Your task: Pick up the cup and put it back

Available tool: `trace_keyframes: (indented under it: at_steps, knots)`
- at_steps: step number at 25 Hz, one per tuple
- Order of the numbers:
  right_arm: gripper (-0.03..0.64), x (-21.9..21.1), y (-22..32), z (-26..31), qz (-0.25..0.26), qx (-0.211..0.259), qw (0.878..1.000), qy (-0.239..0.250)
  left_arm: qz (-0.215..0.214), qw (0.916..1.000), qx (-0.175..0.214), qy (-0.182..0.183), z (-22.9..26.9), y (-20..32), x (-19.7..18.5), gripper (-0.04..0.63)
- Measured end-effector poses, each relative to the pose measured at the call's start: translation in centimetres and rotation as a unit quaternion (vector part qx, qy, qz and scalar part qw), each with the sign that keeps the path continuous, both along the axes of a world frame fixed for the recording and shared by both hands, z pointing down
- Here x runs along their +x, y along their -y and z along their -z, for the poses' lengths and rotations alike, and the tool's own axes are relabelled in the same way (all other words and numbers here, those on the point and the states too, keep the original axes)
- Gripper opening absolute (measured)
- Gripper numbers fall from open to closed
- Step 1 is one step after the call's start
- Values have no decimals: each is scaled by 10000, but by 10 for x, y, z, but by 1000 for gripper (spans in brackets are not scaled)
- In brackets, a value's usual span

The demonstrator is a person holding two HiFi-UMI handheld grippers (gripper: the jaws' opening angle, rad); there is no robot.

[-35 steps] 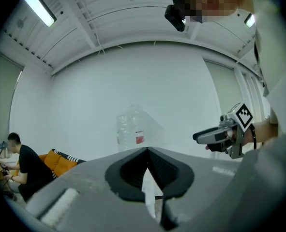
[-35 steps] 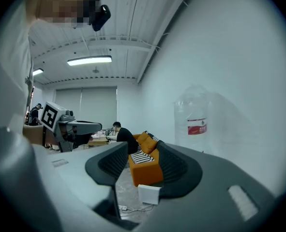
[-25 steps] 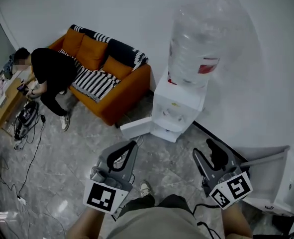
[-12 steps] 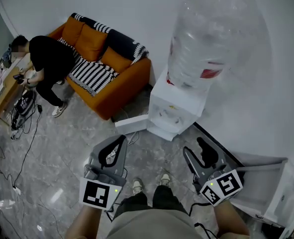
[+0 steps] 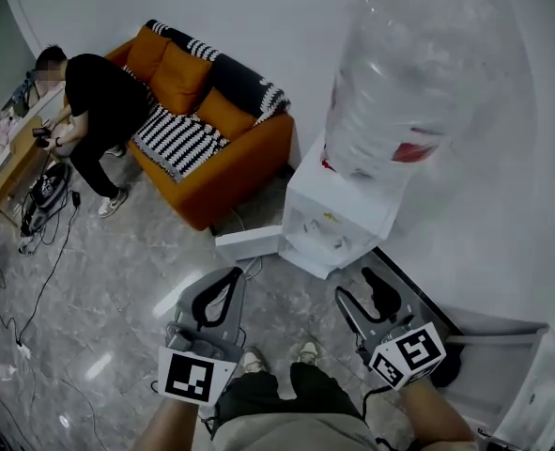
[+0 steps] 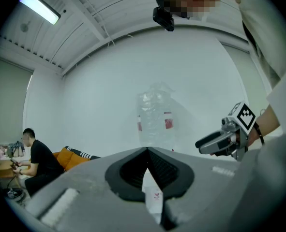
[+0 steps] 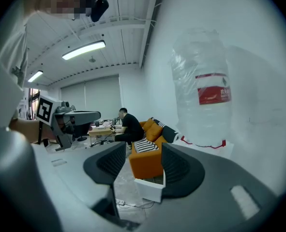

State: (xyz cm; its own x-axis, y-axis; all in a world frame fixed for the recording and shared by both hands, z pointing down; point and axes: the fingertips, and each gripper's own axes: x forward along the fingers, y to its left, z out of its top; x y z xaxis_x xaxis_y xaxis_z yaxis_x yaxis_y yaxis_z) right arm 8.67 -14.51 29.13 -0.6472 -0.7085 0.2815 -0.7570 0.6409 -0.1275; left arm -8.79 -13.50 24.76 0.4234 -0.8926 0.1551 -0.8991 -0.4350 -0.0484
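Grey floor (image 5: pixel 117 318) carrying white water dispenser (image 5: pixel 338 219) against its wall edge. Left hand-held gripper (image 5: pixel 235 275): jaws resting together, empty. Right hand-held gripper (image 5: pixel 357 286): jaws having just been opening, standing apart, nothing between, presumably readying for the cup, which is showing nowhere.

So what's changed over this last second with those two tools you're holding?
Both tools have dropped slightly lower in front of the water dispenser. The jaws of the right tool have just been opening, with nothing between them; the left tool stays shut and empty. Nothing was picked up. The dispenser, sofa and the person beside it are as before.
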Motion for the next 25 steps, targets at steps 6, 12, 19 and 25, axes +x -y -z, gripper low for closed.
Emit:
trace_keyframes:
  at_steps: [6,12,19,25]
  knots:
    - [241,-10,11,-76,-75,-68,9999,18,-113,9998,-83,-158,-70,16,-8,2]
    - [242,-16,19,-153,-106,67,9999,-5,-178,9997,-77,-161,-150,25,-18,2]
    - [247,-11,29,-259,-95,153,9998,21,-169,9998,8,-96,-255,34,-23,2]
    - [247,-6,38,-354,-96,137,9999,-38,-195,9996,20,-195,-345,52,-19,2]
